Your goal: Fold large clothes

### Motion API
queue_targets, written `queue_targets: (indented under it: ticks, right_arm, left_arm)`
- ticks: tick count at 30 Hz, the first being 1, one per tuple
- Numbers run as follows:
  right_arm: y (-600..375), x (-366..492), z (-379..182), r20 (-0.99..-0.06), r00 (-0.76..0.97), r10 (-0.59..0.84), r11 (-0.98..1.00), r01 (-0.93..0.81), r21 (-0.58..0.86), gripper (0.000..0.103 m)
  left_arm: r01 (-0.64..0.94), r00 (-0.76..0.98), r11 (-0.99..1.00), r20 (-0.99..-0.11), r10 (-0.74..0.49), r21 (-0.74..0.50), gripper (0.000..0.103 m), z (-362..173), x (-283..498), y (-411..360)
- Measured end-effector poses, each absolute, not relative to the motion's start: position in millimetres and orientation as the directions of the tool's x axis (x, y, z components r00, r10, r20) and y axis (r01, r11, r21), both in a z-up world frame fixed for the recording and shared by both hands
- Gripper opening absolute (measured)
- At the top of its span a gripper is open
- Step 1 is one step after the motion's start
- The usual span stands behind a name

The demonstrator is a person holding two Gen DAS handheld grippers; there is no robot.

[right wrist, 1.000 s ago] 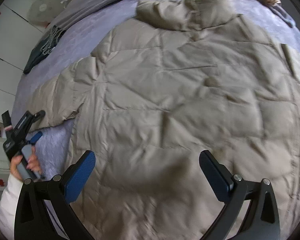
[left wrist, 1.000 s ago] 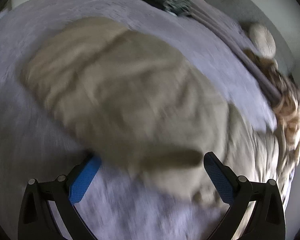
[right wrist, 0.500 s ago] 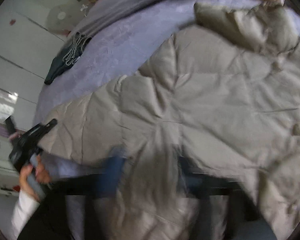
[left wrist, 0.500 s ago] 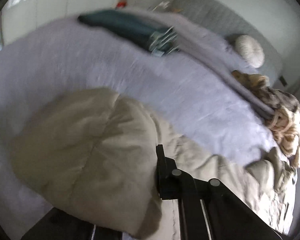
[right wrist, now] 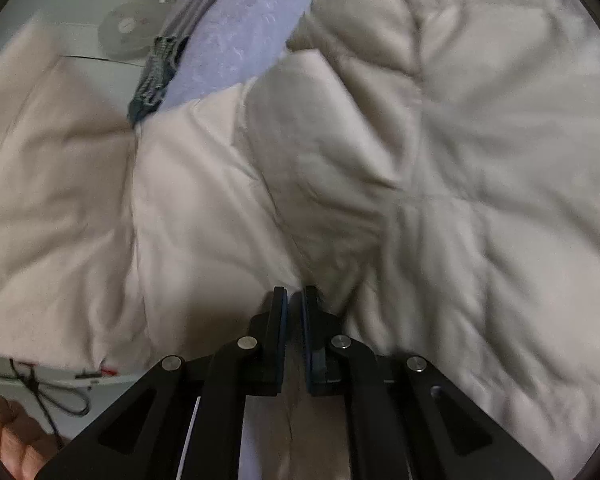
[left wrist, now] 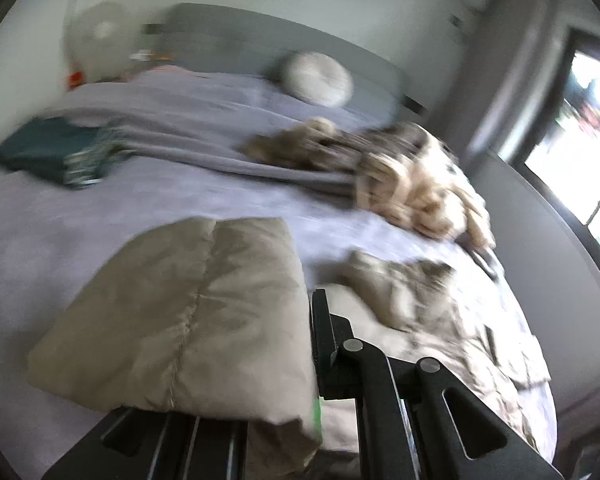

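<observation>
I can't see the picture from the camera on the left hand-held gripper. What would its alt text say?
The left hand-held gripper is shut on a puffy beige jacket sleeve, held above a lilac bed, with the rest of the jacket lying crumpled to the right. Farther back lie a dark teal folded garment, a tan patterned heap and a round cushion.

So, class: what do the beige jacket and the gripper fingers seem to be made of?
Jacket: likely thin matte woven nylon or polyester over soft filling; stitched quilt lines and puffy panels show it. Right gripper fingers: rigid matte black plastic, seemingly, with blue pads.
</observation>
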State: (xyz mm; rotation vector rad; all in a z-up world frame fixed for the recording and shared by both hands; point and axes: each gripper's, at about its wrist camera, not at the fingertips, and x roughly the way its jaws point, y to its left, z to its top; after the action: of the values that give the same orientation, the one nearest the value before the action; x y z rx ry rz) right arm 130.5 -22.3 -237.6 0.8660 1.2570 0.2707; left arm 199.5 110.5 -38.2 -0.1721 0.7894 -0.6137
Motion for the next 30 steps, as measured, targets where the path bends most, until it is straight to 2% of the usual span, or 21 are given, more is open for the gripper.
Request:
queue_targets:
  ticks: [2, 5, 10, 13, 15, 17, 18, 19, 22, 24, 26, 27, 30]
  right_arm:
    - [-49, 110, -222, -0.721, 0.354, 0.596, 0.675, 0.265, 0.688, 0.006]
    - [-109, 68, -198, -0.770, 0.411, 0.488, 0.726, 0.298, 0.619, 0.006]
    - [-212, -2, -174, -0.851, 0.459, 0.256, 0.787, 0.412, 0.459, 0.008]
    - [-241, -23, -177, -0.866, 0.451, 0.218, 0.783, 0.449, 0.431, 0.008]
    - [-256, -33, -183, -0.858, 0.455, 0.237, 0.759, 0.465, 0.456, 0.008]
    - [-263, -36, -186, -0.855, 0.457, 0.244, 0.753, 0.467, 0.464, 0.008]
    - [-265, -37, -187, -0.855, 0.458, 0.245, 0.753, 0.465, 0.465, 0.008]
    - [-260, -32, -186, -0.855, 0.457, 0.245, 0.754, 0.465, 0.465, 0.010]
    - [-257, -30, -176, -0.869, 0.448, 0.210, 0.781, 0.458, 0.425, 0.010]
    - [-233, -17, -163, -0.880, 0.443, 0.172, 0.822, 0.427, 0.376, 0.020]
    - [-206, -7, -149, -0.879, 0.456, 0.137, 0.867, 0.374, 0.329, 0.071]
    - [-194, 2, -140, -0.871, 0.477, 0.120, 0.893, 0.332, 0.305, 0.079]
    - [-149, 26, -119, -0.853, 0.518, 0.067, 0.966, 0.180, 0.185, 0.080]
  left_arm:
    - [0.506, 0.496, 0.780, -0.616, -0.612, -0.368, 0.012, -42, 191, 64]
    - [0.590, 0.425, 0.742, -0.657, -0.622, -0.320, 0.012, -60, 174, -6]
    - [0.676, 0.384, 0.728, -0.788, -0.481, -0.115, 0.012, -132, 136, -101]
    - [0.682, 0.353, 0.730, -0.849, -0.392, -0.054, 0.012, -175, 122, -116]
    - [0.677, 0.371, 0.735, -0.846, -0.384, -0.036, 0.013, -177, 116, -113]
    - [0.681, 0.357, 0.731, -0.848, -0.393, -0.052, 0.049, -171, 112, -108]
    - [0.684, 0.342, 0.726, -0.847, -0.406, -0.071, 0.088, -166, 110, -104]
    - [0.681, 0.356, 0.728, -0.835, -0.419, -0.075, 0.098, -160, 107, -97]
    - [0.679, 0.406, 0.733, -0.811, -0.422, -0.042, 0.098, -140, 102, -79]
    - [0.674, 0.399, 0.736, -0.803, -0.442, -0.070, 0.098, -126, 102, -54]
    - [0.624, 0.423, 0.774, -0.785, -0.453, -0.110, 0.098, -110, 109, -12]
    - [0.602, 0.422, 0.787, -0.784, -0.455, -0.133, 0.098, -108, 126, -1]
    - [0.463, 0.419, 0.854, -0.790, -0.447, -0.238, 0.098, -109, 165, 58]
